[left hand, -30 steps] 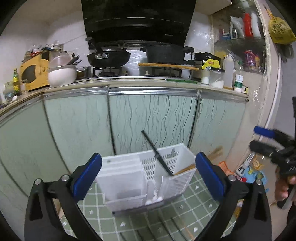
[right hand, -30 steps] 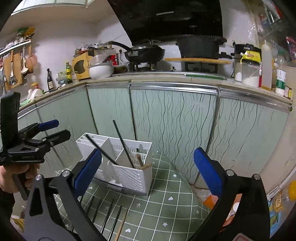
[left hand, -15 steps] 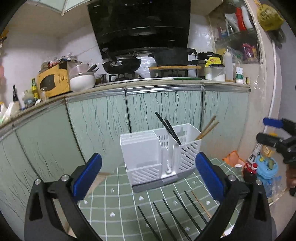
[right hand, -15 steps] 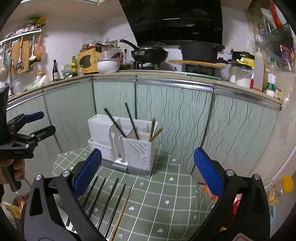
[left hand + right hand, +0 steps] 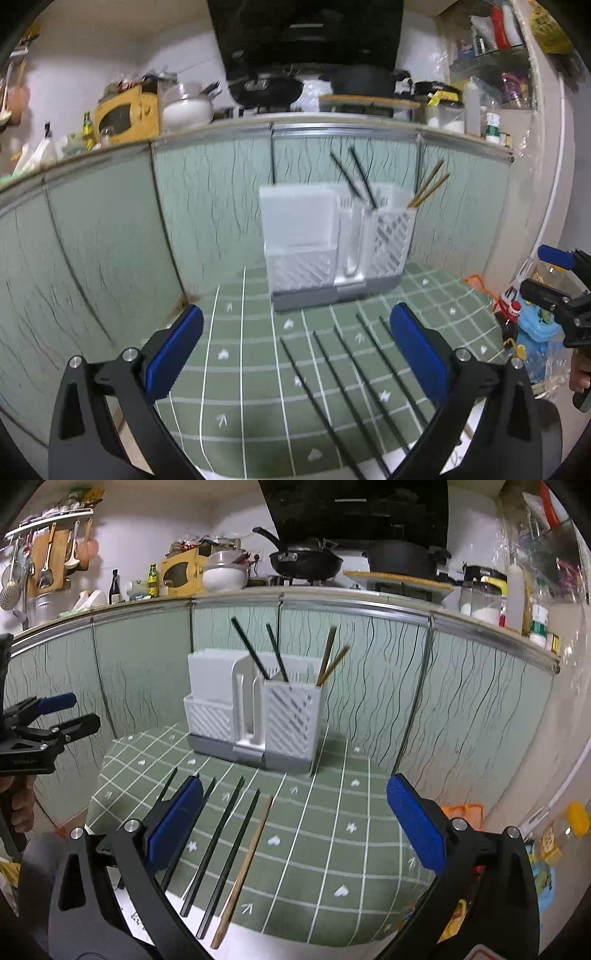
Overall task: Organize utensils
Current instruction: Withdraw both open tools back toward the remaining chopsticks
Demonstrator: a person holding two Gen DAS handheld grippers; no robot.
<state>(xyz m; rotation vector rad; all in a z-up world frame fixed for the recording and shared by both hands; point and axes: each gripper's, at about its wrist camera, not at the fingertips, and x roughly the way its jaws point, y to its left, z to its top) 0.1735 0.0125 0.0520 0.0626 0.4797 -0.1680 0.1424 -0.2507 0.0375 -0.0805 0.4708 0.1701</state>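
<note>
A white slotted utensil holder [image 5: 332, 243] [image 5: 258, 709] stands on a green checked cloth [image 5: 258, 369] [image 5: 332, 830]. Two black chopsticks [image 5: 258, 653] and two wooden ones [image 5: 330, 661] lean inside it. Several black chopsticks [image 5: 347, 369] [image 5: 221, 834] and one wooden chopstick [image 5: 243, 867] lie on the cloth in front. My left gripper [image 5: 295, 343] is open above the cloth, holding nothing. My right gripper [image 5: 293, 812] is open too, over the loose chopsticks, and empty.
Green cabinet doors [image 5: 369, 683] rise close behind the holder. The counter above carries a wok [image 5: 304, 559], a pot [image 5: 400, 559] and bottles. Clutter sits on the floor at the right [image 5: 535, 325]. The cloth's edge drops off near me.
Both views have pulled back and down from the holder: it now sits farther away and upright in view, and the loose chopsticks on the cloth have come into sight. Both grippers stay open.
</note>
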